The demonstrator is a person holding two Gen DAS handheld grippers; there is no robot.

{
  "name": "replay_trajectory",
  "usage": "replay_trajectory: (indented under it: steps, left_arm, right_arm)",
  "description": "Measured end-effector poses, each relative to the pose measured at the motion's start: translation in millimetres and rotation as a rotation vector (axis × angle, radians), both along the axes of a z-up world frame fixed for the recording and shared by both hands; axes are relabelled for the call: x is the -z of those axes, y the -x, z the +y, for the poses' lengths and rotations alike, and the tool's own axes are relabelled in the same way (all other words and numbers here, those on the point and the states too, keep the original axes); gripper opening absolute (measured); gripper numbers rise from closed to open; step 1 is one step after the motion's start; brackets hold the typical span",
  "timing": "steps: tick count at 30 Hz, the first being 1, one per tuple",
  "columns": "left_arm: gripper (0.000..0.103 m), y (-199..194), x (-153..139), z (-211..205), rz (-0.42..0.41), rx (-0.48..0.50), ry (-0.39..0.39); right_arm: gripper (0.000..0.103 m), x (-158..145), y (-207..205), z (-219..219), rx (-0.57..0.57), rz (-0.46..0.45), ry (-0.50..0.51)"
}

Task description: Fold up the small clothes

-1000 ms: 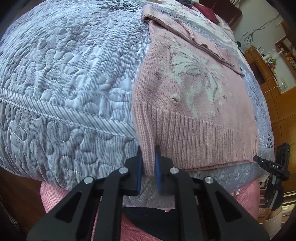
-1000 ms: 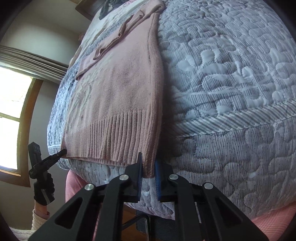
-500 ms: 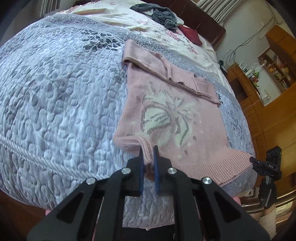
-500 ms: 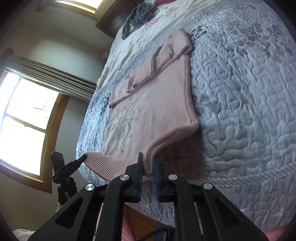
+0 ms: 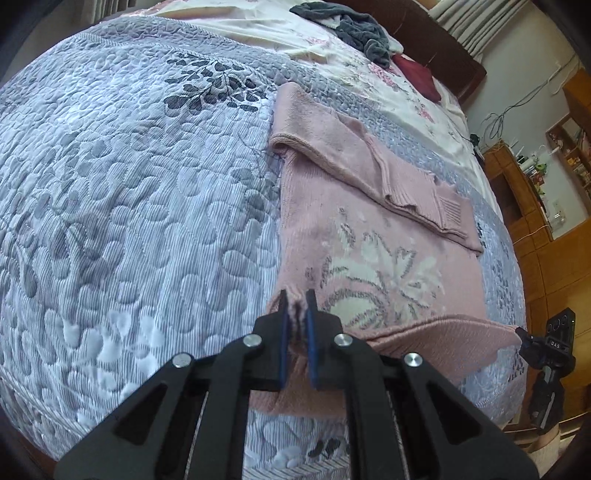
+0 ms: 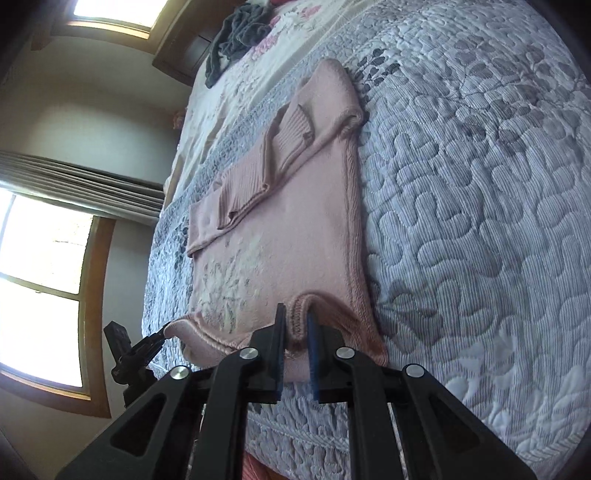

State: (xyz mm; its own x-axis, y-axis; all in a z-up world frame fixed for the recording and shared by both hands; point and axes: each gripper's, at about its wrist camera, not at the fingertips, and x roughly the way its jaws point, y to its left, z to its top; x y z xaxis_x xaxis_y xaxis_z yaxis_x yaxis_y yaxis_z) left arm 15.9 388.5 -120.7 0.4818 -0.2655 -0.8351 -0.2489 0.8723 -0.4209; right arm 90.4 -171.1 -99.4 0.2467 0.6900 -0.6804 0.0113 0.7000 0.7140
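Where right view blurs: sweater (image 5: pixel 373 236) motif (white).

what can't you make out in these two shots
- Sweater hem corners: pinched inside the left gripper and right gripper, hidden by the fingers in both views.
- Sweater underside: covered by its own lifted hem.
- Shelf items, left view: too small.
- Grey clothes, right view: too bunched to identify.
- Window, right view: overexposed.
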Motion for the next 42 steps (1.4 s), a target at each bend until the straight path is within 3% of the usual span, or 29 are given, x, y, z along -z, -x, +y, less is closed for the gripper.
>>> replay_trajectory:
  steps: [5, 6, 9, 10, 11, 12, 14, 18, 24, 31, 33, 35, 36, 37, 39, 42]
  left_arm:
    - [0.014, -22.7, 20.3, 4.0, 0.050, -0.024, 0.007]
    - [0.021, -25.7, 21.3, 5.9, 0.052, -0.033, 0.008]
    - [0.031, -30.6, 18.9, 13.6, 0.055, -0.055, 0.006]
    - [0.033, -30.3, 16.9, 17.2, 0.052, -0.059, 0.012]
    - [0.033, -29.1, 14.1, 20.4, 0.045, -0.062, 0.018]
    - [0.037, -26.4, 10.9, 23.7, 0.033, -0.062, 0.022]
    - [0.043, -19.8, 4.7, 28.6, 0.012, -0.054, 0.017]
    - [0.055, -9.5, 0.0, 27.0, -0.002, 0.000, -0.018]
    - [0.065, -15.0, 7.4, -1.3, 0.006, 0.138, -0.111]
    - [0.065, -32.6, 28.7, -30.4, 0.066, 0.218, -0.175]
    - [0.063, -35.1, 32.9, -37.1, 0.074, 0.226, -0.215]
    - [0.049, -34.6, 33.0, -40.6, 0.068, 0.229, -0.223]
    - [0.041, -34.2, 32.5, -41.8, 0.066, 0.231, -0.211]
    - [0.031, -32.9, 30.6, -43.0, 0.061, 0.226, -0.219]
    - [0.019, -29.3, 26.1, -45.4, 0.050, 0.229, -0.256]
    - [0.013, -17.7, 13.6, -44.4, 0.005, 0.211, -0.249]
  right_arm:
    - [0.010, 18.7, -23.4, 12.6, -0.016, 0.046, 0.065]
    - [0.011, 21.7, -26.5, 14.2, -0.019, 0.052, 0.079]
    - [0.016, 25.9, -30.8, 15.2, -0.020, 0.064, 0.101]
    - [0.019, 24.3, -31.1, 15.3, -0.022, 0.056, 0.113]
    - [0.034, 20.1, -30.1, 13.5, -0.023, 0.039, 0.142]
    - [0.040, 15.6, -28.9, 12.6, -0.025, 0.019, 0.177]
    - [0.041, 7.4, -25.7, 12.3, -0.040, -0.015, 0.212]
    - [0.043, -7.7, -20.7, 20.5, -0.103, -0.082, 0.266]
    - [0.060, -15.6, -25.8, 56.1, -0.229, -0.161, 0.365]
    - [0.062, 16.0, -36.3, 80.9, -0.307, -0.111, 0.485]
    - [0.057, 22.8, -32.1, 85.6, -0.329, -0.117, 0.515]
    - [0.033, 25.5, -25.7, 91.1, -0.356, -0.139, 0.577]
    - [0.030, 24.4, -22.2, 92.6, -0.366, -0.156, 0.590]
    - [0.020, 21.7, -19.1, 92.2, -0.367, -0.174, 0.588]
    - [0.018, 13.9, -13.2, 90.9, -0.347, -0.196, 0.603]
    - [0.016, -2.1, 0.1, 84.8, -0.320, -0.242, 0.581]
